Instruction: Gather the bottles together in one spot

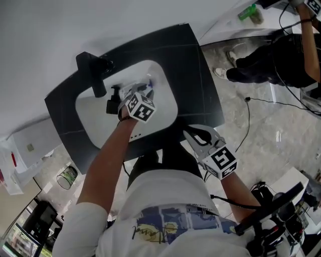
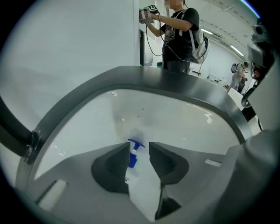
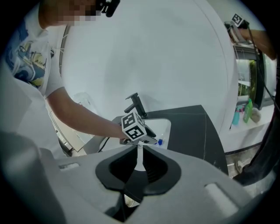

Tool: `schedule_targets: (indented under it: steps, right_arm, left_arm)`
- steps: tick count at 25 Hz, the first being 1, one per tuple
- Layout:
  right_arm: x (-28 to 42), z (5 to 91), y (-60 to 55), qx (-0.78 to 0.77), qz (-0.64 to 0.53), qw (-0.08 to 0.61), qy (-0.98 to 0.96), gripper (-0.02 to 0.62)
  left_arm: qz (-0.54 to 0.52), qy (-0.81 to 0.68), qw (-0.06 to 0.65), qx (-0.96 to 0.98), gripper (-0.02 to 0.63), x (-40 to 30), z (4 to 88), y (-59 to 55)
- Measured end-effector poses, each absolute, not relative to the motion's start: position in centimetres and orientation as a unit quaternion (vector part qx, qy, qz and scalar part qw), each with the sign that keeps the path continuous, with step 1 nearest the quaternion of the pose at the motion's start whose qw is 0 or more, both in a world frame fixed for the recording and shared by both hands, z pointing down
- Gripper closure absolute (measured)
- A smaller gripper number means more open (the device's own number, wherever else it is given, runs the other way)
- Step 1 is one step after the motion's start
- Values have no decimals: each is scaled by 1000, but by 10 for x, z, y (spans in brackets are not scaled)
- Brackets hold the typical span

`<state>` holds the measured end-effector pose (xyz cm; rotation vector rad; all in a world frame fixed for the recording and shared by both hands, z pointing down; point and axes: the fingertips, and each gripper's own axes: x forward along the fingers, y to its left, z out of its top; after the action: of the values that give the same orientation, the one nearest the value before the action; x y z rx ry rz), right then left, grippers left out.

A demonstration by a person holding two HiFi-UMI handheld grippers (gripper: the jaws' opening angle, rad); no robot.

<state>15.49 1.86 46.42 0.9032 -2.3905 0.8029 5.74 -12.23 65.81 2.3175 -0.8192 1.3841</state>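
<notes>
A clear bottle with a blue cap (image 2: pixel 132 154) lies between the fingers of my left gripper (image 2: pixel 140 151), down in the white sink (image 2: pixel 175 113). The pads do not visibly squeeze it, and there is a gap beside the cap. In the head view the left gripper (image 1: pixel 142 91) hangs over the sink basin (image 1: pixel 98 118), with the bottle (image 1: pixel 149 85) at its tips. My right gripper (image 1: pixel 194 134) is at the black counter's (image 1: pixel 198 70) front edge with its jaws together and nothing in them. From the right gripper (image 3: pixel 139 151) view I see the left gripper's cube, the blue cap (image 3: pixel 160 142) and the sink (image 3: pixel 165 127).
A black faucet (image 1: pixel 93 70) stands at the sink's far left rim. Another person (image 1: pixel 281 60) stands at the right by a white shelf with a green bottle (image 1: pixel 247 11). Green and blue bottles (image 3: pixel 247 109) sit on that shelf. Cables run over the floor.
</notes>
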Motion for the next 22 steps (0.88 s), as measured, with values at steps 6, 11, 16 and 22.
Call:
schedule_targets:
  steps: [6, 11, 16, 22]
  right_arm:
    - [163, 473, 8, 328, 306, 223, -865, 557]
    - [171, 481, 5, 332, 318, 224, -859, 558]
    - [174, 487, 4, 332, 328, 227, -855, 560]
    - [172, 487, -1, 330, 329, 230, -854, 568]
  left_arm:
    - [532, -283, 119, 789, 446, 51, 689, -130]
    - [569, -261, 65, 777, 449, 46, 703, -128]
    - [598, -228, 0, 768, 467, 50, 714, -128]
    - [609, -227, -37, 759, 514, 52, 720, -133]
